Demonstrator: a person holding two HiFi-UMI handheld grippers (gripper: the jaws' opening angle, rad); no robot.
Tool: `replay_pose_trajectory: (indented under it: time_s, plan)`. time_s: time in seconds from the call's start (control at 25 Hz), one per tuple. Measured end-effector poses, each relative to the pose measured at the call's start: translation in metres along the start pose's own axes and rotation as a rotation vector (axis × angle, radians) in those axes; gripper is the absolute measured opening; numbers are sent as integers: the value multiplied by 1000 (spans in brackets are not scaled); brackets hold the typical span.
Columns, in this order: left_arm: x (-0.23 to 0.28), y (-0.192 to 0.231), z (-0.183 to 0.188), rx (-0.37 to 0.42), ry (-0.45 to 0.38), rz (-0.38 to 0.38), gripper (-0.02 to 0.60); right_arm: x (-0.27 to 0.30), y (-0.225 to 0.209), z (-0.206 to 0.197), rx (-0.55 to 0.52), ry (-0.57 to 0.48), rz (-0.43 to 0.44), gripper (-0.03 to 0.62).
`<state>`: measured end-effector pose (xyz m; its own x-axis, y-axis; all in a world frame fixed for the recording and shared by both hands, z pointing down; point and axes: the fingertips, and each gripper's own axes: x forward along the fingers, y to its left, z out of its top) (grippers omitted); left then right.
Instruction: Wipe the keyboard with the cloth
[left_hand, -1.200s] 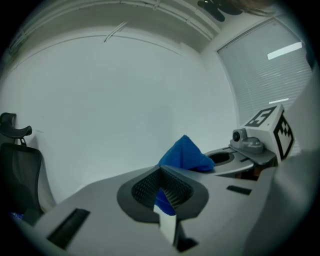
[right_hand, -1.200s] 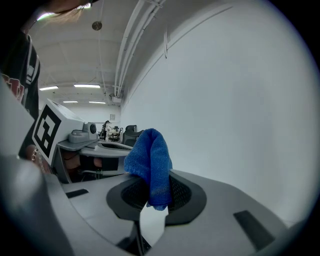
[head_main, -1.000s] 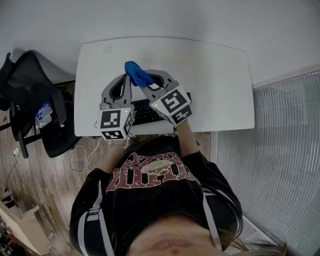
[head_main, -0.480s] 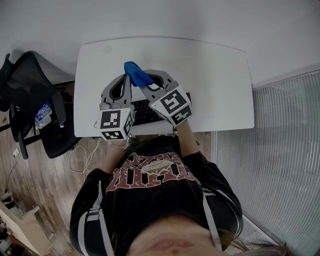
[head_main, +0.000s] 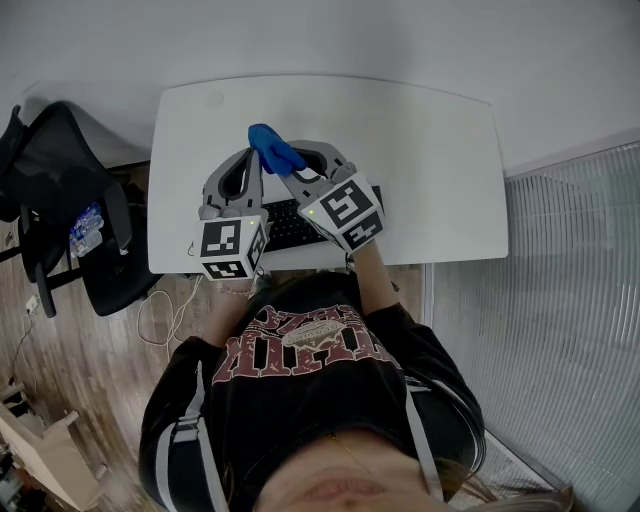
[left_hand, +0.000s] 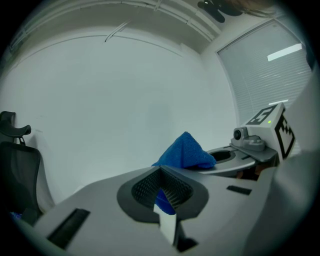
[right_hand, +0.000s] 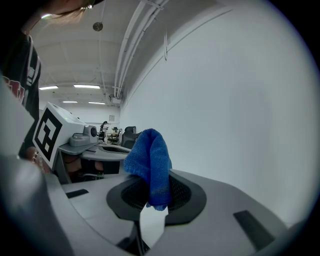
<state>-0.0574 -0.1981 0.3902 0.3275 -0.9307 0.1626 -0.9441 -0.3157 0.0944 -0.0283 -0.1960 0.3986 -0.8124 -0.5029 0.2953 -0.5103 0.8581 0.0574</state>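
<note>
The blue cloth (head_main: 274, 147) is bunched in the air over the white table (head_main: 430, 150), between the tips of both grippers. My right gripper (head_main: 287, 168) is shut on it; in the right gripper view the cloth (right_hand: 150, 162) stands up out of the closed jaws (right_hand: 152, 192). My left gripper (head_main: 256, 152) is shut too, with a blue corner (left_hand: 162, 200) pinched between its pads (left_hand: 162, 192) and the rest of the cloth (left_hand: 186, 151) beyond. The black keyboard (head_main: 290, 225) lies under the grippers near the table's front edge, mostly hidden by them.
A black office chair (head_main: 70, 190) with a water bottle (head_main: 88, 228) on its seat stands left of the table. Cables (head_main: 165, 315) lie on the wooden floor. A ribbed glass partition (head_main: 560, 300) runs along the right side.
</note>
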Motion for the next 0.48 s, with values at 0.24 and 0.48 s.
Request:
replay_pose_trajectory:
  time_s: [0.24,0.48]
  plan:
    - [0,-2,0,3,0,-1,35,-1,-1,-1,-4,-1,-1,64]
    - [-1,-4,2,1,3,-1,35,-4,0,1,3,4,3,64]
